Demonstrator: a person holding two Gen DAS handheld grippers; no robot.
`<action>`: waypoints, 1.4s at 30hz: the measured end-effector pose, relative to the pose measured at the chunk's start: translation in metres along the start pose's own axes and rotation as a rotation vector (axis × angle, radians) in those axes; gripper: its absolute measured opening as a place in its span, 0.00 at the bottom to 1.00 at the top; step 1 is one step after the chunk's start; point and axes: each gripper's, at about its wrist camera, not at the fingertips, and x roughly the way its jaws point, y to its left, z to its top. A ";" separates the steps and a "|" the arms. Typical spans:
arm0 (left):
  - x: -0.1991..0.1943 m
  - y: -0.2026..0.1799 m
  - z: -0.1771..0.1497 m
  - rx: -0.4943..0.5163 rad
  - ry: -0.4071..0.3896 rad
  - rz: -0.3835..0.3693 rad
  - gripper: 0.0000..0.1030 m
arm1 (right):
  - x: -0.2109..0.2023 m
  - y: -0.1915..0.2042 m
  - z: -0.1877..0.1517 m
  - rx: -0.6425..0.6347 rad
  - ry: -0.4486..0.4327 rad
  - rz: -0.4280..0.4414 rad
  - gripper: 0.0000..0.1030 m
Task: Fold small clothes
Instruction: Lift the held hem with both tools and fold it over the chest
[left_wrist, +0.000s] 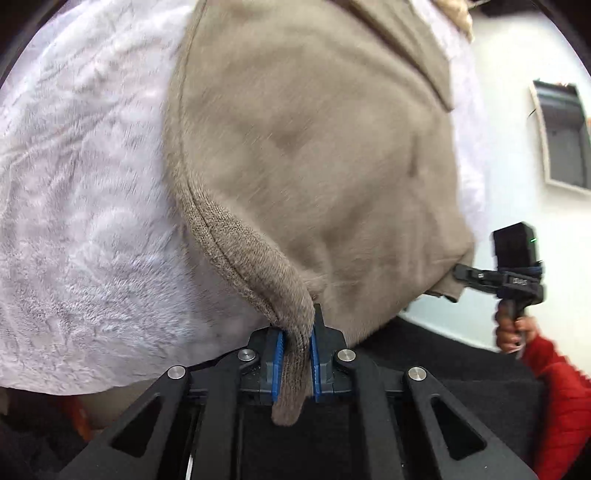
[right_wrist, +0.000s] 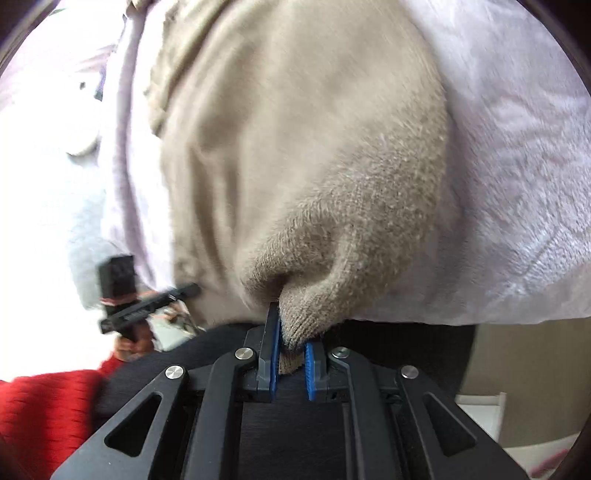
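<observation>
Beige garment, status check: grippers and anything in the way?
Left gripper shut on beige garment corner. Right gripper shut on other corner. Garment on fuzzy white blanket; nothing blocking.

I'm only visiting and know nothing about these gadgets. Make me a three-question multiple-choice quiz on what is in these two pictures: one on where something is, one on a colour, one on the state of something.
1. Where does the beige garment lie?
A. on a pale fluffy blanket
B. on a bare wooden floor
C. in a plastic basket

2. What colour is the person's sleeve?
A. green
B. red
C. yellow

3. How do the two grippers stand?
A. both wide open, holding nothing
B. only the left one grips
C. both closed on the garment's edge

Answers:
1. A, the beige garment is spread over the pale fluffy blanket.
2. B, the sleeve behind the handle is red.
3. C, the left gripper and the right gripper each pinch a fold of its knit hem between blue pads.
</observation>
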 end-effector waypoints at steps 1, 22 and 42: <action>-0.008 -0.001 0.003 -0.004 -0.013 -0.022 0.13 | -0.003 0.003 0.003 0.004 -0.017 0.028 0.11; -0.116 -0.051 0.197 0.018 -0.487 -0.196 0.13 | -0.071 0.108 0.158 -0.065 -0.397 0.453 0.07; -0.043 -0.063 0.263 0.195 -0.332 0.362 0.68 | 0.009 0.127 0.241 -0.380 -0.231 -0.438 0.53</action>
